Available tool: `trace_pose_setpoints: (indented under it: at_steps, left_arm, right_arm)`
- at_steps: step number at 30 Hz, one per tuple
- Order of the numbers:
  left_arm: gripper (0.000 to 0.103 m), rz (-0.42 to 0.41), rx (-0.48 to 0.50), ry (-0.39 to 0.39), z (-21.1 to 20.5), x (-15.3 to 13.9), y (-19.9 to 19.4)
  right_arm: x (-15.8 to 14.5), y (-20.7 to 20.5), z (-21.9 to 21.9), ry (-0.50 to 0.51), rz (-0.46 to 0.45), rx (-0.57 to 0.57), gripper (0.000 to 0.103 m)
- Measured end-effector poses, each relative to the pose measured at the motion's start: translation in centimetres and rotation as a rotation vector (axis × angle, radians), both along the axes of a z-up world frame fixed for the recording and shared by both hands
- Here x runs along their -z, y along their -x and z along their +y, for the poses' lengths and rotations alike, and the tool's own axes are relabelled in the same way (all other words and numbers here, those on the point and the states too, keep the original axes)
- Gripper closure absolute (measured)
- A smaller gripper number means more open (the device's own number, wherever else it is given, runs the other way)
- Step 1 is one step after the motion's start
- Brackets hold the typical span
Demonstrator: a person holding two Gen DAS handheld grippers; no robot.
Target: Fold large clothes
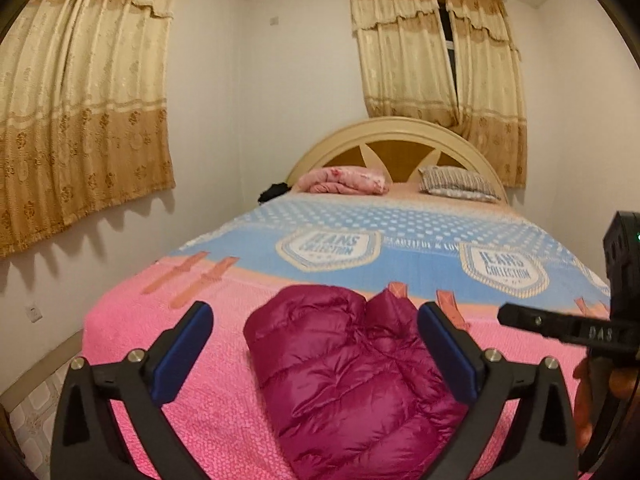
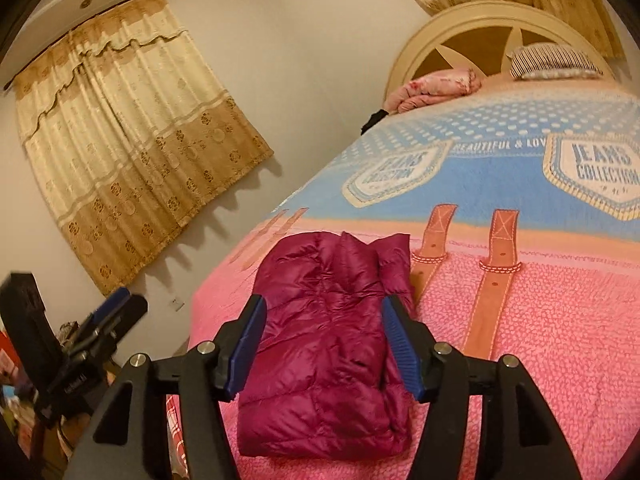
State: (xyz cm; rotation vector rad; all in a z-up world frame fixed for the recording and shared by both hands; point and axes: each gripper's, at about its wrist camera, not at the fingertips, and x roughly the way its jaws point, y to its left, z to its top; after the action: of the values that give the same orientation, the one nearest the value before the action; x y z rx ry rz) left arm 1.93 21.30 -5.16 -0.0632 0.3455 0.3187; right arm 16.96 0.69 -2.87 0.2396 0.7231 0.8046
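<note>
A magenta puffer jacket (image 1: 344,376) lies folded into a compact bundle on the pink part of the bedspread (image 1: 168,344). It also shows in the right wrist view (image 2: 328,352). My left gripper (image 1: 316,348) is open and empty, held above the jacket with its blue pads either side of it. My right gripper (image 2: 322,344) is open and empty too, above the same bundle. The right gripper's body shows at the right edge of the left wrist view (image 1: 568,328). The left gripper shows at the lower left of the right wrist view (image 2: 108,320).
The bed carries a pink and blue "Jeans Collection" spread (image 2: 520,280). A pink folded blanket (image 1: 344,180) and a striped pillow (image 1: 456,184) lie by the headboard (image 1: 396,136). Beige curtains (image 1: 80,120) hang on the wall left of the bed.
</note>
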Motion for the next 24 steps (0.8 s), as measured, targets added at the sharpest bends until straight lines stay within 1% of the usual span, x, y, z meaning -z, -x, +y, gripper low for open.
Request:
trace_pose_setpoints:
  at_steps: [5, 9, 16, 20, 24]
  left_arm:
    - [0.0, -0.011, -0.041, 0.017, 0.5, -0.1, 0.1]
    - [0.0, -0.005, -0.045, 0.04, 0.9, 0.1, 0.2]
    - [0.0, -0.005, -0.065, 0.026, 1.1, 0.1, 0.3]
    - [0.0, 0.013, -0.045, 0.022, 1.1, 0.2, 0.1]
    - [0.0, 0.012, -0.065, 0.004, 0.8, 0.2, 0.2]
  right_arm:
    - [-1.0, 1.2, 0.3, 0.009, -0.044, -0.011, 0.042]
    - [-1.6, 1.9, 0.5, 0.014, -0.073, -0.017, 0.041]
    - [-1.7, 2.6, 0.8, 0.025, -0.096, -0.027, 0.041]
    - [-1.8, 2.8, 0.9, 0.028, -0.106, -0.031, 0.041]
    - [-1.8, 2.9, 0.9, 0.03, -0.109, -0.031, 0.041]
